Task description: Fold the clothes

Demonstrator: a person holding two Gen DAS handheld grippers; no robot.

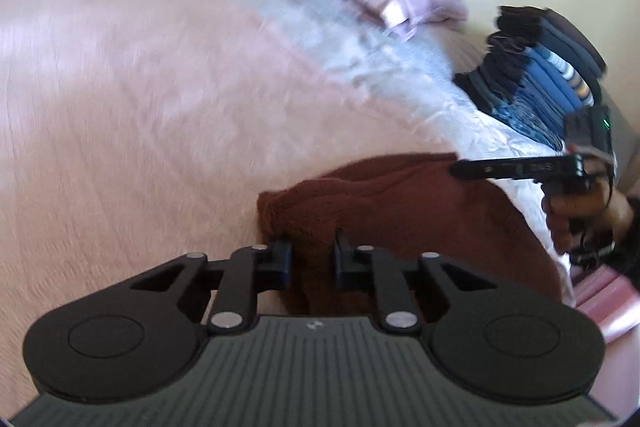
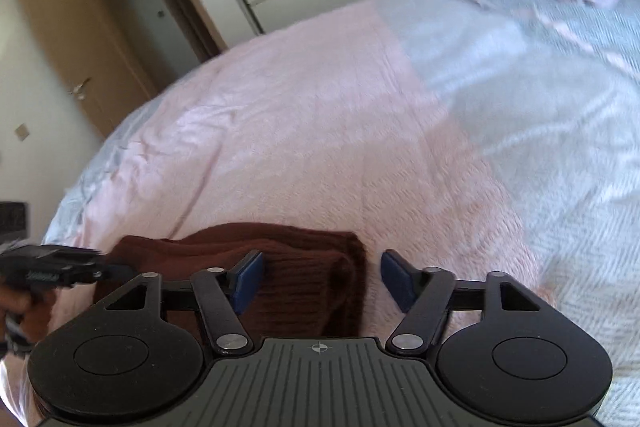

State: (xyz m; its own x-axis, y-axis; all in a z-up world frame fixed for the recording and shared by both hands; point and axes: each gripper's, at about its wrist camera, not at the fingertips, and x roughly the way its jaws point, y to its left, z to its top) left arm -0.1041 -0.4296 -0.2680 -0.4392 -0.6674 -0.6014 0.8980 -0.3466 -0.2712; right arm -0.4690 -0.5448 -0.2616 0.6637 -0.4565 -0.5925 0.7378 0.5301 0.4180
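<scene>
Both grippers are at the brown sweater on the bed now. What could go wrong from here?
1. The right gripper is open, with the brown sweater's edge between its fingers; closing may catch only the top layer, undoing the fold.
2. The left gripper looks narrowly open at the bunched corner, so a grip there could slip.
3. The stack of folded clothes sits beside the right hand; a wide swing might topple it.

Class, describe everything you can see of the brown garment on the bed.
The brown garment is a dark reddish-brown, fuzzy, ribbed knit, lying folded into a thick, rounded bundle on the pink bedspread. The left gripper has its fingers narrowly apart over one end; whether they pinch fabric is unclear. The right gripper is open, straddling the garment's edge.
</scene>
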